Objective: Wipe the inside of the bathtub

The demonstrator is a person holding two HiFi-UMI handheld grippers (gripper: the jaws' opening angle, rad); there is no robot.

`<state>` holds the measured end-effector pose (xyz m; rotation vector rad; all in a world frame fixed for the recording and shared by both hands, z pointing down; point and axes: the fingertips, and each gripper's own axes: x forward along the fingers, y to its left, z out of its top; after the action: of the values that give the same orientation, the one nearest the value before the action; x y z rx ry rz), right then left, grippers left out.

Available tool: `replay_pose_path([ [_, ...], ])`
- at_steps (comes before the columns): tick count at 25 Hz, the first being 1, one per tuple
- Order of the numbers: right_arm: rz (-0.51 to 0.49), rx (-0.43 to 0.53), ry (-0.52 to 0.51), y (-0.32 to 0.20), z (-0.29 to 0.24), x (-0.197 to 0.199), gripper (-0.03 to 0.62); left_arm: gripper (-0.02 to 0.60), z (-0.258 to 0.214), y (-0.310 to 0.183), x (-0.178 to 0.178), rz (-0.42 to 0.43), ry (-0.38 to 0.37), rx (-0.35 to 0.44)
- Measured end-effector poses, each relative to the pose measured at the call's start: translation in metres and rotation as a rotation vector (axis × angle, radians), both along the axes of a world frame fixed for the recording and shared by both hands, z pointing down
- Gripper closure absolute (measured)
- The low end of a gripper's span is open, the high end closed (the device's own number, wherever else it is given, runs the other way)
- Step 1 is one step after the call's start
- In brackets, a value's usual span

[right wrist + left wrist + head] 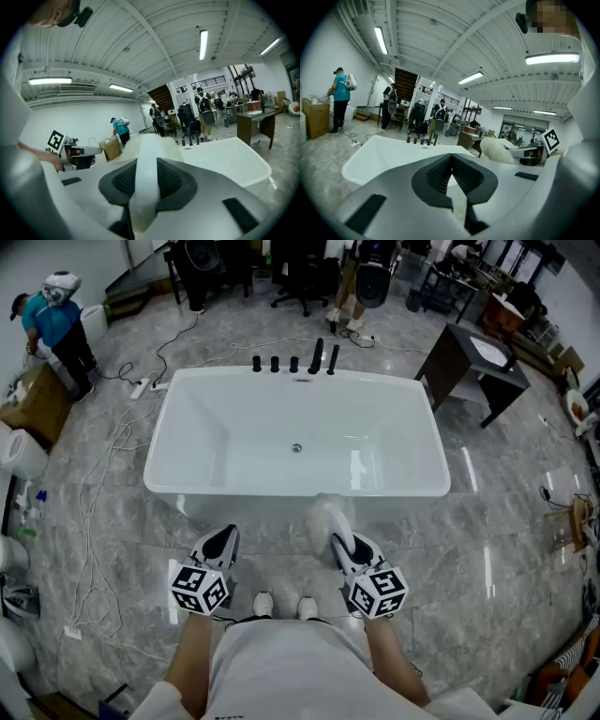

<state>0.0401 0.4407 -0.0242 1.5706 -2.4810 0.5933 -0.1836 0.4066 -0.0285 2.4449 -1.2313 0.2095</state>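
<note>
So, head view: white tub (375,427) mid-frame, drain (296,447) at its centre, black taps (293,363) lined along far rim. Both grippers low in frame, on near side of tub, over grey floor (506,521). Left hand-held gripper (228,533): jaws pressed together, nothing between them. Right hand-held gripper (336,540): clamped on white fluffy cloth (325,514), which pokes up toward tub's near rim. Person (52,322) in teal shirt at upper left. Cables (98,493) trail on floor, left side.
</note>
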Motion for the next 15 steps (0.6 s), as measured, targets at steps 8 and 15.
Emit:
replay_pose_path([
  [8,0.002,0.01,0.027,-0.014,-0.002,-0.016,0.497,0.569,0.003,-0.016,-0.01,0.009,-0.007,0.008],
  [15,0.006,0.007,0.023,-0.024,-0.003,-0.034,0.497,0.569,0.001,-0.032,-0.011,0.042,-0.009,0.023],
])
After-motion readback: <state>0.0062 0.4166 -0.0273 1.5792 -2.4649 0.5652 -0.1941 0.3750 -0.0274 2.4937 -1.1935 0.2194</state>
